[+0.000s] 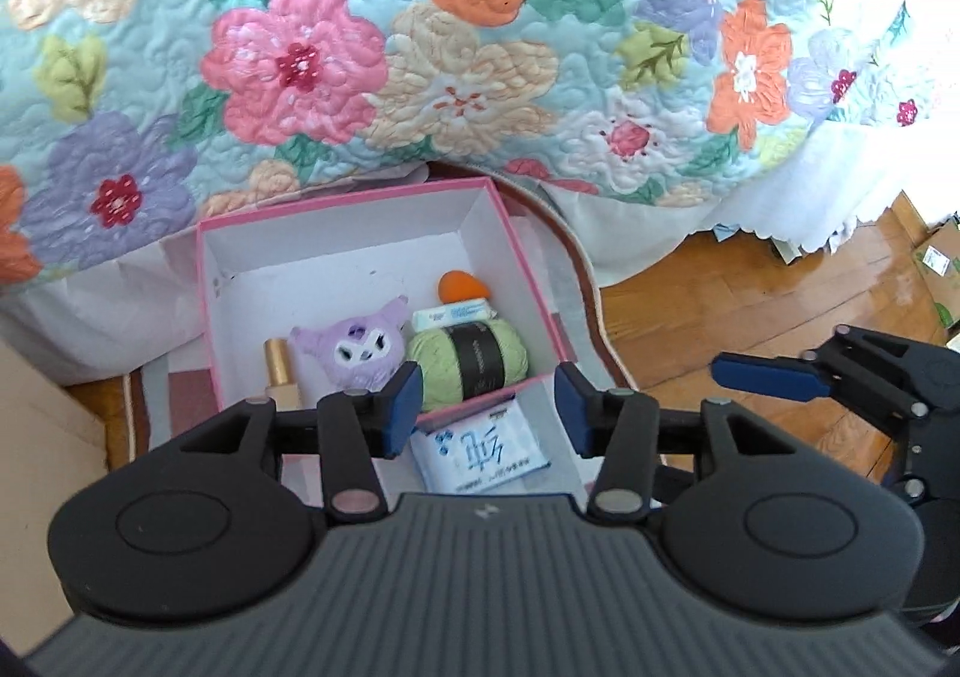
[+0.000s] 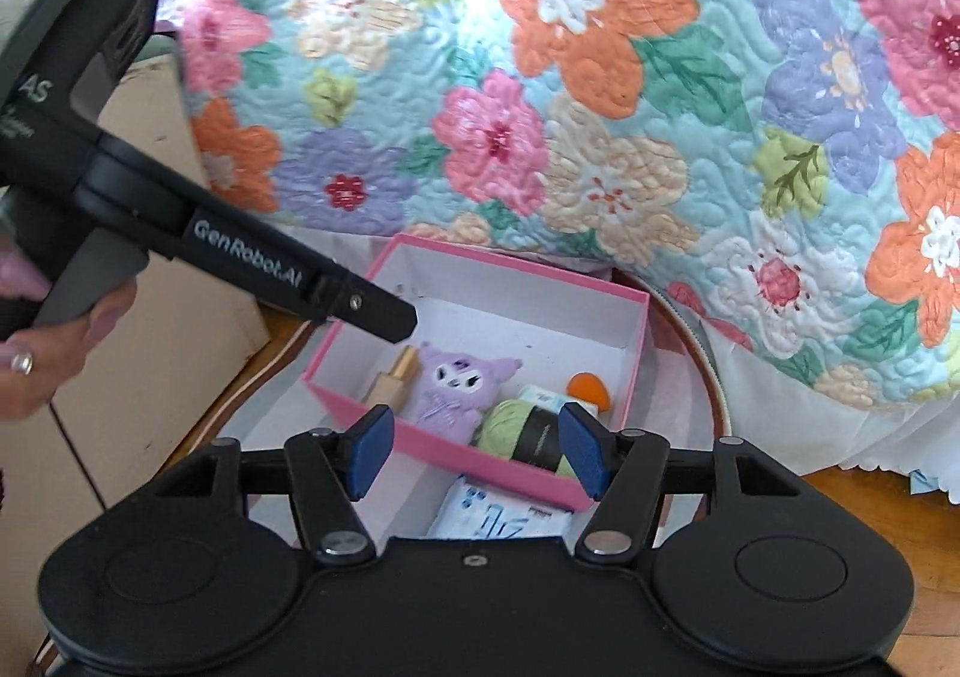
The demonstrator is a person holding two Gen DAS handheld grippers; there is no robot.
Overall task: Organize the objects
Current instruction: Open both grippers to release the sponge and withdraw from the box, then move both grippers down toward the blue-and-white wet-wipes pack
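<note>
Clearly both the left gripper [image 1: 486, 413] and right gripper [image 2: 477, 452] hang with jaws parted, holding nothing. Grabbing the tissue packet [image 1: 480, 452] could nudge the pink box [image 1: 207, 281] and tip the yarn [image 1: 468, 362] out.

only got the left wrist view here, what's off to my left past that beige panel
Observer: The right wrist view shows a hand gripping the handle of the left gripper.
Operator: is that beige panel a wall
Observer: It looks like a cardboard box standing beside the pink box.
Operator: right gripper carrying anything? i only see it side on
Observer: No, the right gripper is open with nothing between its pads.
</note>
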